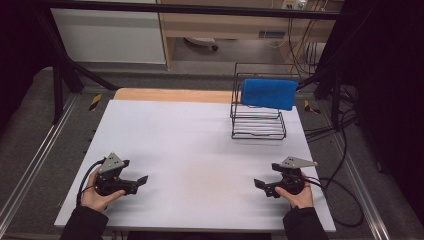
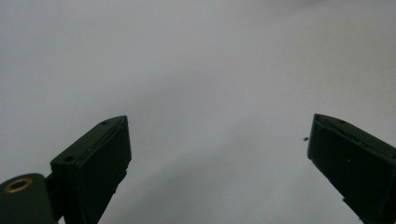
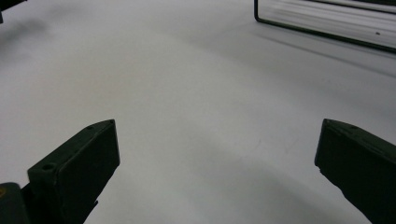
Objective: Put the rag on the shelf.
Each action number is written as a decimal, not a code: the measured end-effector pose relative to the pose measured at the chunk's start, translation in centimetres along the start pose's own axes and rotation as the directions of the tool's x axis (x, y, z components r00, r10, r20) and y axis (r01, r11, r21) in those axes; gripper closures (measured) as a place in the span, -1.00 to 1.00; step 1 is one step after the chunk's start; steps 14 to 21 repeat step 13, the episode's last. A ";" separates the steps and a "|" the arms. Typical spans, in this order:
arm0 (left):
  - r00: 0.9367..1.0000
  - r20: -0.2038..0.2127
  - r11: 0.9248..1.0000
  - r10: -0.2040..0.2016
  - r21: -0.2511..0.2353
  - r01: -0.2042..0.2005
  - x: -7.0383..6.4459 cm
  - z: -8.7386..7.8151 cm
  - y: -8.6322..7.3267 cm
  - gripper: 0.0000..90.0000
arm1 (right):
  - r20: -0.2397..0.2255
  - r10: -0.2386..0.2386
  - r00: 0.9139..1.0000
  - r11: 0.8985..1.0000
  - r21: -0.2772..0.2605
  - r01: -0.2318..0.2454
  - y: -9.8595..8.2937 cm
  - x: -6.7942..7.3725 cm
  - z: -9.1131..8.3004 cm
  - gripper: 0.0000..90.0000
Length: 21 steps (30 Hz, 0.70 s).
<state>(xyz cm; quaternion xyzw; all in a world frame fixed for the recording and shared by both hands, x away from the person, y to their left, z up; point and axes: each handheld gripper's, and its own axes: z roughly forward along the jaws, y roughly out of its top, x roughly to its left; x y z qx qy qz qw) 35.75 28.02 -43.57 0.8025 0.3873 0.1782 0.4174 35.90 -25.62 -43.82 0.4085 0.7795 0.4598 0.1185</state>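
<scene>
A: Both hands are low at the near edge of the bench (image 1: 200, 135). The left gripper (image 1: 141, 180) sits at about seven o'clock, the right gripper (image 1: 260, 184) at about five, each pointing in toward the middle.

B: And both have their jaws wide apart. In the left gripper view there's plain white surface between the two black jaws, and it's the same in the right gripper view. Neither is holding anything.

A: The thing to watch is that blue towel (image 1: 269, 93), up at one o'clock. It's draped over the top rail of the black wire rack (image 1: 257, 125), hanging down the front face, well apart from both grippers.

B: The right gripper looks the nearer one. You can catch the rack's bottom rail (image 3: 322, 29) at the top of its view.

A: How would it handle, do you reckon?

B: Soft and light, I'd say, with a nubby surface that shouldn't slip. It's floppy, though, so it will sag and swing once lifted. The rack looks light too, and a tug could drag it.

A: So where would you grab it?

B: Pinch the hanging lower edge, or a corner, where the cloth is clear of the wire. Then lift it up and off the rail rather than pulling it toward you.
</scene>
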 end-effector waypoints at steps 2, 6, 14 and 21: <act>1.000 0.005 1.000 0.004 0.007 -0.004 0.0 0.1 -0.3 -0.87 | 0.005 -0.003 1.000 1.000 0.007 0.003 -0.4 -0.2 -0.1 -0.98; 1.000 0.007 1.000 -0.001 0.014 0.001 0.1 0.2 -0.6 -0.87 | 0.001 0.012 1.000 1.000 0.019 -0.012 -1.0 -0.4 -0.1 -0.98; 1.000 0.007 1.000 -0.018 0.012 0.018 0.4 0.2 -0.8 -0.87 | -0.004 0.015 1.000 1.000 0.027 -0.014 -1.1 -0.5 -0.1 -0.98; 1.000 0.007 1.000 -0.018 0.012 0.018 0.4 0.2 -0.8 -0.87 | -0.004 0.015 1.000 1.000 0.027 -0.014 -1.1 -0.5 -0.1 -0.98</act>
